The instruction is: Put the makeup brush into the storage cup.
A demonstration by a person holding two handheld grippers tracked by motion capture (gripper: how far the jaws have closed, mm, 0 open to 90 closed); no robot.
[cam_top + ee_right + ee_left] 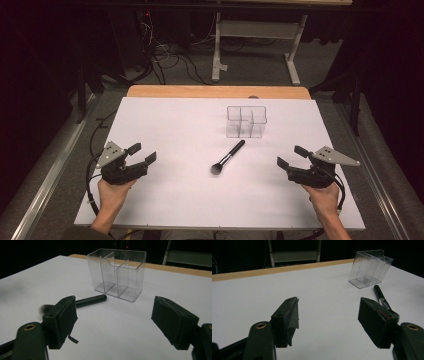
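A black makeup brush [228,156] lies flat near the middle of the white table, bristles toward me, handle pointing at a clear plastic organizer [246,121] with three compartments. The organizer [117,274] stands upright and empty. My left gripper [142,153] rests at the table's left, held in a hand, jaws wide apart with nothing between them. At the right, my right gripper [292,156] is likewise open and empty. The brush handle [381,298] shows behind the right jaw in the left gripper view, and the brush [87,301] lies behind the left jaw in the right gripper view.
The white table surface [175,130] has a wooden strip [215,92] along its far edge. Beyond it stand white table legs [217,50] and tangled cables [165,55] on a dark floor. Metal rails [55,165] run along both sides.
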